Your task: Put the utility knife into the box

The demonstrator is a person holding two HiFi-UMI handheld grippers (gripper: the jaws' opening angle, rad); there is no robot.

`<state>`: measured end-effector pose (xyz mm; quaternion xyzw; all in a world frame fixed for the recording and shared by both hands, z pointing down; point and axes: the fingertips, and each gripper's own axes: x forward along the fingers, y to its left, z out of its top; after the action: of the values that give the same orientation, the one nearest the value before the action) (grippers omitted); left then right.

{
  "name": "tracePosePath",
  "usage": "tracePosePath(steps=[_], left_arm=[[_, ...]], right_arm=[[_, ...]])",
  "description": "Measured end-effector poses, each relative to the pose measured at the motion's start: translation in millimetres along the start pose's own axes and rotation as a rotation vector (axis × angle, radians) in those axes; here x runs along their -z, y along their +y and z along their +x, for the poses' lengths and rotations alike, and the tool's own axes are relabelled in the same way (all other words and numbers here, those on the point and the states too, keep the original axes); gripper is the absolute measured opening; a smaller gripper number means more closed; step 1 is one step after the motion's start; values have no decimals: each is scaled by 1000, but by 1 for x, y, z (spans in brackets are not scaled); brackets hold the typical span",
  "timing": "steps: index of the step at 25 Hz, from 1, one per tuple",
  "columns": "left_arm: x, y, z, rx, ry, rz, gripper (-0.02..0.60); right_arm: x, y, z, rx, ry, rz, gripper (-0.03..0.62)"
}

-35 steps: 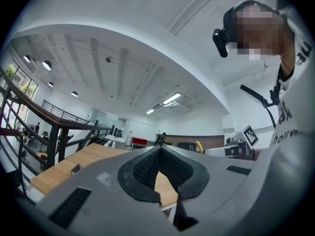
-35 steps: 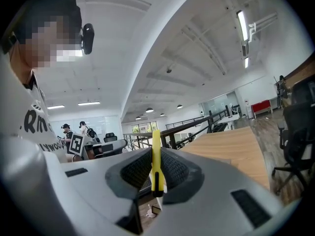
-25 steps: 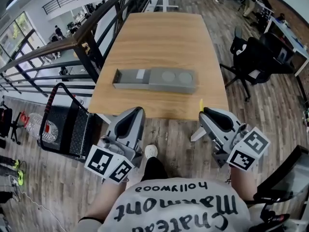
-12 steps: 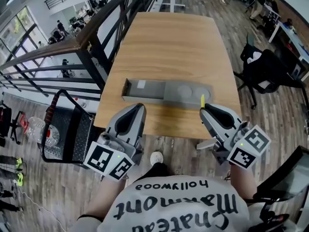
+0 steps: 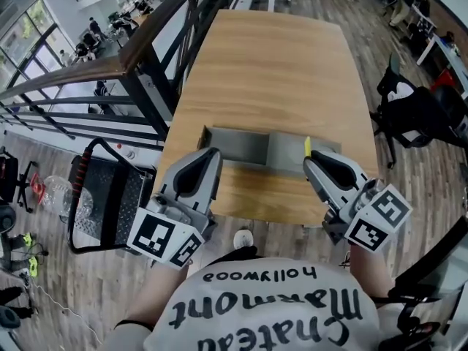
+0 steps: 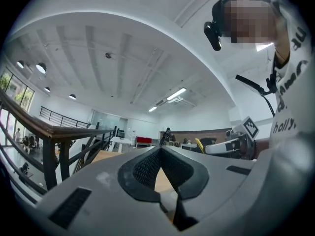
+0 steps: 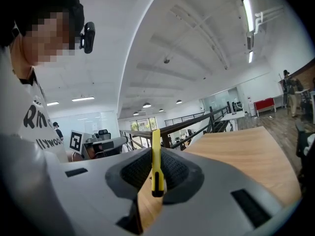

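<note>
The right gripper [image 7: 155, 152] is clamped on the yellow utility knife [image 7: 156, 165], which stands upright between its pads and pokes out past the tips. In the head view the knife's tip shows over the right end of the long grey box [image 5: 245, 149]. The box lies crosswise on the near part of the wooden table [image 5: 270, 72]. The left gripper [image 6: 160, 154] is closed with nothing between its pads, near the box's left end.
</note>
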<state>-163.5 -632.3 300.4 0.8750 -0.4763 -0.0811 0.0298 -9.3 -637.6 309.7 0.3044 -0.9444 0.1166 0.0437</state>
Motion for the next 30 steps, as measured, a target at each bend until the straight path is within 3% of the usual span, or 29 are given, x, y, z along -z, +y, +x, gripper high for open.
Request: tracePosePath(steps=[14,24,30], left_arm=[[8,84,38,-3,46,-22,6],[20,117,34,-36,77,-30,6],[19,135,26,-85,77,-27,6]], right_arm=[[13,-31,96,-16,70,16,57],[69,-33,165,-89,233,32,57],[115,-43,200,-63,414,-77,57]])
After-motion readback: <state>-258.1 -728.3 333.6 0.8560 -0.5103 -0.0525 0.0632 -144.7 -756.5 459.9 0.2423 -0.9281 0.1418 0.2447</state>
